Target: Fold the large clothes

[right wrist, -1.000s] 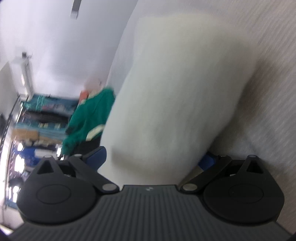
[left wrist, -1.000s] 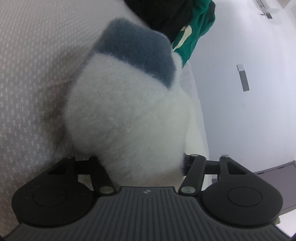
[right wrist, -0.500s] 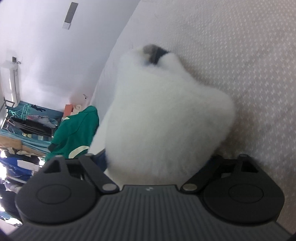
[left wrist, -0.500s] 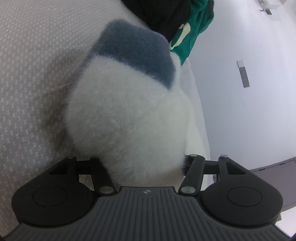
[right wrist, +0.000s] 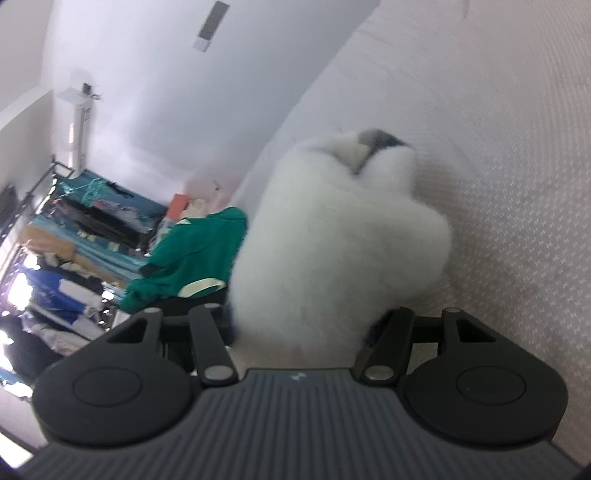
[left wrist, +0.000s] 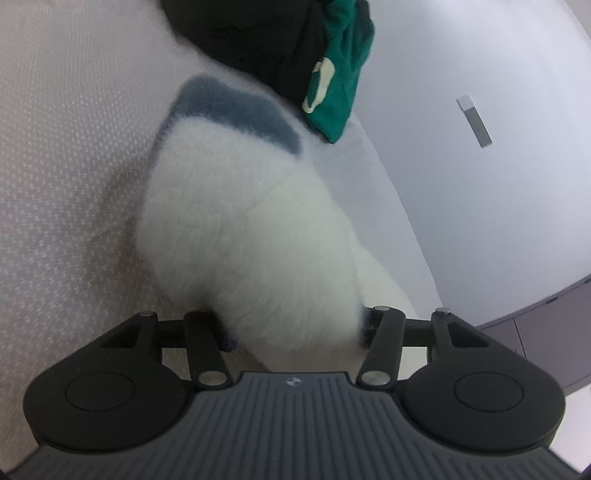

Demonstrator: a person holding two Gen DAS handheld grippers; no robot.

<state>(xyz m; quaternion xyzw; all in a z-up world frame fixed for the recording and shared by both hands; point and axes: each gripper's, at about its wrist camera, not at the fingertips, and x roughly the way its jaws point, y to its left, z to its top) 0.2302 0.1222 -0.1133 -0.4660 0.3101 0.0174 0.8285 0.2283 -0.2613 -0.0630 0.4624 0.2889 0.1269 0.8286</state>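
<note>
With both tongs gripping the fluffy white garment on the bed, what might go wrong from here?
1. The left tongs and right tongs, which have just been closing, pinch a thick wad of the fluffy white garment; layers may slip and the fold loosen.
2. The green garment lies close behind it; dragging could snag it.
3. The bed edge is near; the bundle might slide off.

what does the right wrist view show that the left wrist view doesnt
Only the right wrist view shows the cluttered clothes racks and the wall air conditioner. Only the left wrist view shows the black garment and the fluffy garment's broad blue-grey band. Both show the fluffy white garment between each gripper's jaws, the green garment, and the patterned bed cover.
</note>
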